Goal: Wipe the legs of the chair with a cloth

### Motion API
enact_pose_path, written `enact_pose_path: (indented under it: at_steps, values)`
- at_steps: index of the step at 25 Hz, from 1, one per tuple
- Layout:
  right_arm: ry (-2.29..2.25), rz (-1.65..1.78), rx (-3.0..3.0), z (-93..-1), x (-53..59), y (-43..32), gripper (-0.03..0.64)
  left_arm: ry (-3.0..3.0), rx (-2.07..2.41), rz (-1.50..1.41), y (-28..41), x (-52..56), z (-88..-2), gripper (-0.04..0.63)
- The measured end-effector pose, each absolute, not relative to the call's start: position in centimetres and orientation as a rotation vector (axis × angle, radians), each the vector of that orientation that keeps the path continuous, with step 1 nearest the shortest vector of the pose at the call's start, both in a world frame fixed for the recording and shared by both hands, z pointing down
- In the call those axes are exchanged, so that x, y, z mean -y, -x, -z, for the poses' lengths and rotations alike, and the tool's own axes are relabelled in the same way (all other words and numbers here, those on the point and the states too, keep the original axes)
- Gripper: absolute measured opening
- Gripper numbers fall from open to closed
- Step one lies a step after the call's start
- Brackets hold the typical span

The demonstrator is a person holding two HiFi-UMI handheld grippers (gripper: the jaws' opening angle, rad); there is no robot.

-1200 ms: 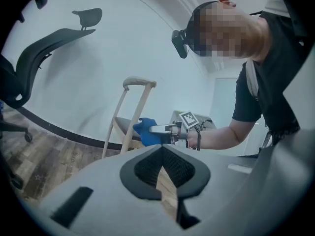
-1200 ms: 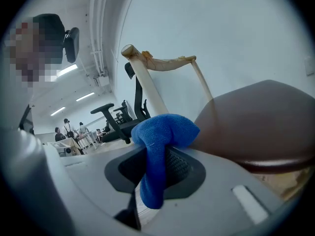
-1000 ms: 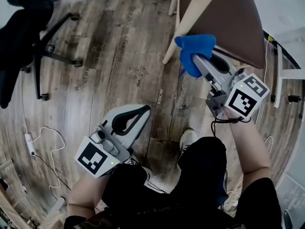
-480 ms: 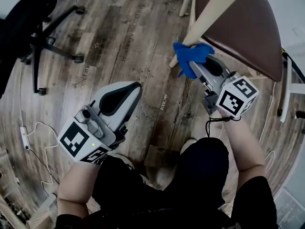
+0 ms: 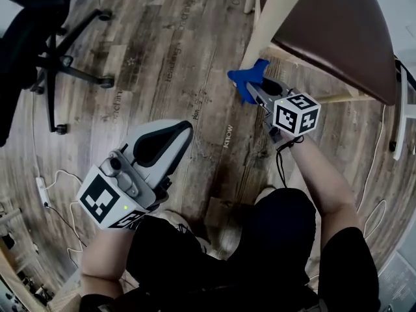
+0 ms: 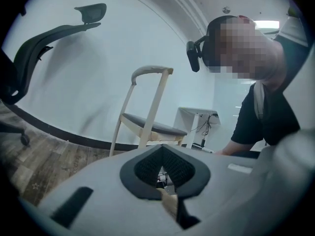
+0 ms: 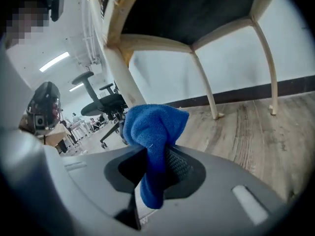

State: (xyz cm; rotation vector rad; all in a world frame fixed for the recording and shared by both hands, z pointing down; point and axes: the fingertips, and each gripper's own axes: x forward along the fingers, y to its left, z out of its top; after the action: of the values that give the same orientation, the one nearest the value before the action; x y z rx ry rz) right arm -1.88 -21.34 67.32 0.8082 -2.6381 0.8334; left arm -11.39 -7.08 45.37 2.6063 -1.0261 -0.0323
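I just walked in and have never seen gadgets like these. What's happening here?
A person holds a handheld gripper in each hand. The right gripper has its fingers shut on a blue cloth, held at the lower end of the nearest leg of a wooden chair, seemingly to wipe it. The left gripper is shut and empty, held above the wood floor, away from the chair.

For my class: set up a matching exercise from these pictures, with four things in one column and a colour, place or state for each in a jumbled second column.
1 cloth
2 left gripper
3 office chair
4 chair leg

A pale wood
B black, on castors
C blue, between the right gripper's jaws
D jaws shut, empty

Pairs: 1-C, 2-D, 3-B, 4-A
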Motion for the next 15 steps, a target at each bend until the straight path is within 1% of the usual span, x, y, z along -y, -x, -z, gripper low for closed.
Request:
enact_pose_path:
  at_steps: [9, 15]
  values:
    - [-0.788, -0.915, 2.406, -79.7, 21.2, 2.8, 0.087, -2.574, 1.072, -0.066, 13.3, 5.9, -46.5, 0.005]
    - [-0.815, -0.924, 2.226, -85.2, 20.9, 2.4, 0.087, -2.572, 1.099, -0.104, 14.0, 5.1, -46.4, 0.005]
